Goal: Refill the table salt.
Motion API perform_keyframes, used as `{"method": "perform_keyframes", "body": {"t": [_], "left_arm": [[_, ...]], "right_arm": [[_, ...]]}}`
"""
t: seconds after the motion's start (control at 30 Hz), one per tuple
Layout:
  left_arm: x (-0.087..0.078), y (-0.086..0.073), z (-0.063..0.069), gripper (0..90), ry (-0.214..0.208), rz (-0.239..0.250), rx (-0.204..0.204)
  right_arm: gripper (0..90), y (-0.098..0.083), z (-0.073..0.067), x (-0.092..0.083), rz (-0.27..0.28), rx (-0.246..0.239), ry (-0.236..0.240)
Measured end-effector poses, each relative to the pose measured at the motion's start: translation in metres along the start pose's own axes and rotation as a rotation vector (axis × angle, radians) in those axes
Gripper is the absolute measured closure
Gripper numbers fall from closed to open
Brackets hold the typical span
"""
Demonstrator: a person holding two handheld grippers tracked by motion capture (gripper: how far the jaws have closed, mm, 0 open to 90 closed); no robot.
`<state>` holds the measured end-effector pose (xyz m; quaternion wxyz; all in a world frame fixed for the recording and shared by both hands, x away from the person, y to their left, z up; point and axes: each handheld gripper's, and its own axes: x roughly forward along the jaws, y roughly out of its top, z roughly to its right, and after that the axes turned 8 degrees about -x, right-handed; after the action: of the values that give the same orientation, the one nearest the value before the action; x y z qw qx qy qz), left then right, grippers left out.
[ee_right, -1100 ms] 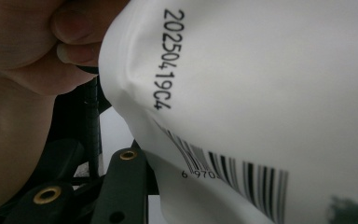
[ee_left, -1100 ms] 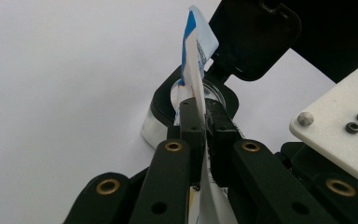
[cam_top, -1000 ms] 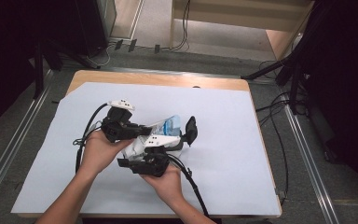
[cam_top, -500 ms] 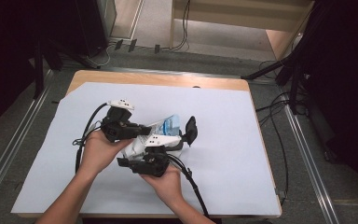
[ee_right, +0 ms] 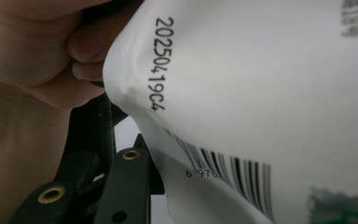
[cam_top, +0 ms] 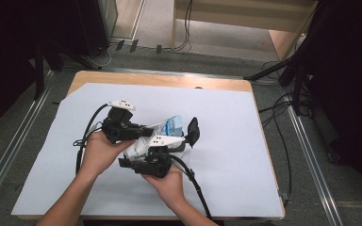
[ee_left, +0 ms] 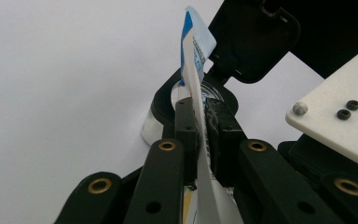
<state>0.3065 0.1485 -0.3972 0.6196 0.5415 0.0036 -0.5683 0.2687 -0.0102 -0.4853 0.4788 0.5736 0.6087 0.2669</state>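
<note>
The left gripper (ee_left: 200, 135) pinches the flat end of a white tube (ee_left: 196, 79), the right gripper (cam_top: 169, 146) clamps its body above the sheet (cam_top: 226, 188), flip cap (cam_top: 193, 131) already open, squeezing out seemingly remains

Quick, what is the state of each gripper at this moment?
Left gripper: closed on the flat end of the white tube, jaws just easing open slightly.
Right gripper: against the tube; whether it grips cannot be told.
</note>
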Motion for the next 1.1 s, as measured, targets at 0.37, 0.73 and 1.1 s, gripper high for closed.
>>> {"method": "perform_keyframes", "body": {"t": [0.37,0.73,1.1], "left_arm": [[-0.0008,-0.0007,0.0017,84.9,0.010,0.007,0.008],[0.0005,-0.0003,0.0037,88.7,0.031,-0.001,0.020],[-0.0005,0.0010,0.0014,89.2,0.024,-0.003,0.010]], "right_arm": [[66.5,0.0005,0.0029,0.0002,0.004,0.013,0.021],[64.5,-0.0004,0.0018,0.0018,-0.012,0.004,0.004],[61.9,-0.0010,0.0003,0.0001,-0.015,-0.009,-0.020]]}}
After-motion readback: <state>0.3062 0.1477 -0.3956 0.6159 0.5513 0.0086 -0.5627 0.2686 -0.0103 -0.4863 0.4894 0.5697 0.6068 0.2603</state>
